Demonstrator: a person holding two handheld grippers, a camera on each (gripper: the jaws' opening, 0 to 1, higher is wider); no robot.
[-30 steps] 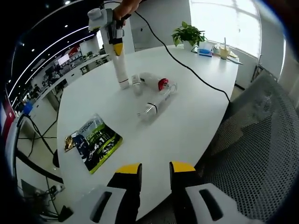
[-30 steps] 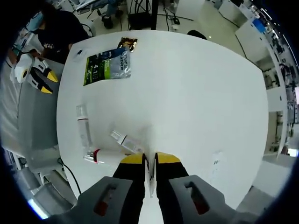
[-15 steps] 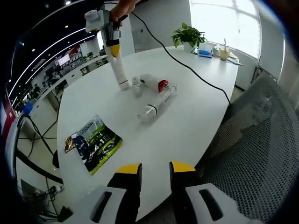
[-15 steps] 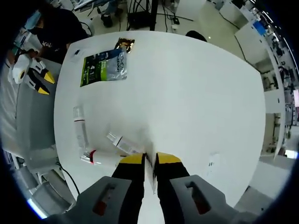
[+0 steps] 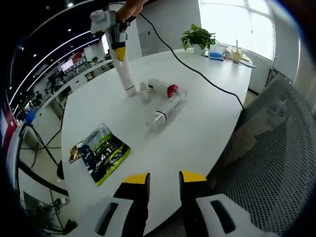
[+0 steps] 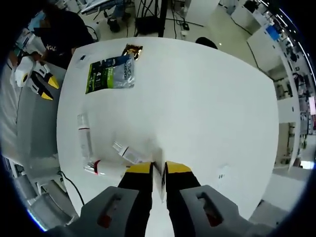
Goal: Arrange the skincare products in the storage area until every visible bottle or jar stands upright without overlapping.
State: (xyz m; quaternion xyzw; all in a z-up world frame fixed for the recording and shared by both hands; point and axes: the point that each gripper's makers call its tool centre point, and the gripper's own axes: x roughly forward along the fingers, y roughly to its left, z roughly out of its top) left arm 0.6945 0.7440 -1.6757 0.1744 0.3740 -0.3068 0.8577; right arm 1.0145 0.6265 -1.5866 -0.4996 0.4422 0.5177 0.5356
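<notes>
In the left gripper view my right gripper (image 5: 119,43) is shut on the top of a white tube (image 5: 125,74), which stands cap-down on the white table (image 5: 212,103). Right of the tube's base stands a small bottle (image 5: 144,91). A red-capped bottle (image 5: 162,88) and a clear bottle (image 5: 166,111) lie on their sides beside it. My left gripper (image 5: 164,177) hangs open over the table's near edge, nothing between its jaws. The right gripper view looks down the tube (image 6: 159,174) held in my right gripper (image 6: 159,169), past the small bottle (image 6: 126,152), red-capped bottle (image 6: 101,169) and clear bottle (image 6: 84,139).
A green foil packet (image 5: 101,152) lies near my left gripper, also seen as the packet (image 6: 111,73) from above. A black cable (image 5: 197,69) crosses the table toward a potted plant (image 5: 198,36). A mesh chair (image 5: 276,148) stands at the right. My left gripper (image 6: 40,82) sits off the table's edge.
My right gripper has shifted slightly with the tube, whose base stays at the same spot on the table. The bottles and the left gripper have not moved.
</notes>
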